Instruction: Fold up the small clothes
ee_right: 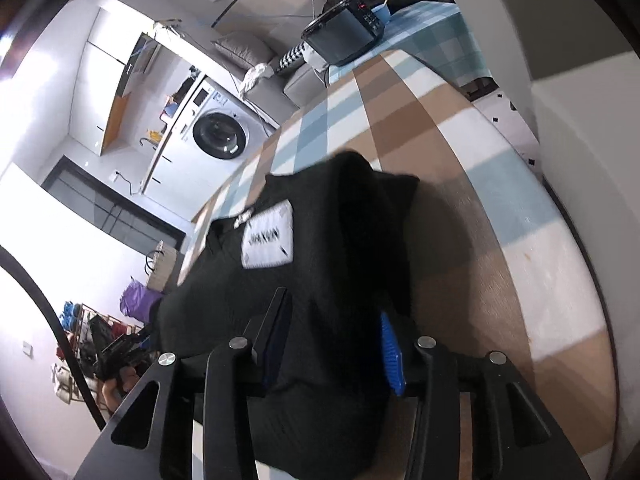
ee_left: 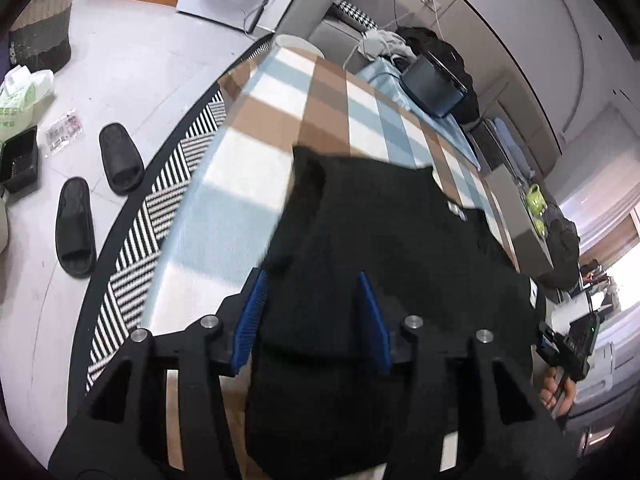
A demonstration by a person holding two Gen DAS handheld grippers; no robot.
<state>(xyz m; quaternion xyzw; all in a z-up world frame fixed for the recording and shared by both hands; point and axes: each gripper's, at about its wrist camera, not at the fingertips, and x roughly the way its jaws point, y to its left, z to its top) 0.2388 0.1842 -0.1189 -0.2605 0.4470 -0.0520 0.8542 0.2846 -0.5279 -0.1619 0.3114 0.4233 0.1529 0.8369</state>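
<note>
A small black garment (ee_left: 380, 240) hangs above a table with a plaid blue, brown and white cloth (ee_left: 280, 112). My left gripper (ee_left: 312, 280) has its blue-padded fingers apart, with a bunch of the black fabric between them. In the right wrist view the same garment (ee_right: 340, 248) shows a white label patch (ee_right: 267, 240). My right gripper (ee_right: 332, 312) also has its fingers apart with black fabric between them. The fabric hides both sets of fingertips. The other gripper shows at the right edge of the left view (ee_left: 568, 344).
Two black slippers (ee_left: 96, 196) lie on the floor left of a striped rug (ee_left: 176, 184). A woven basket (ee_left: 44, 20) stands far left. A washing machine (ee_right: 220, 132), a grey sofa (ee_right: 248, 56) and a black device (ee_right: 344, 36) on the table's far end are in view.
</note>
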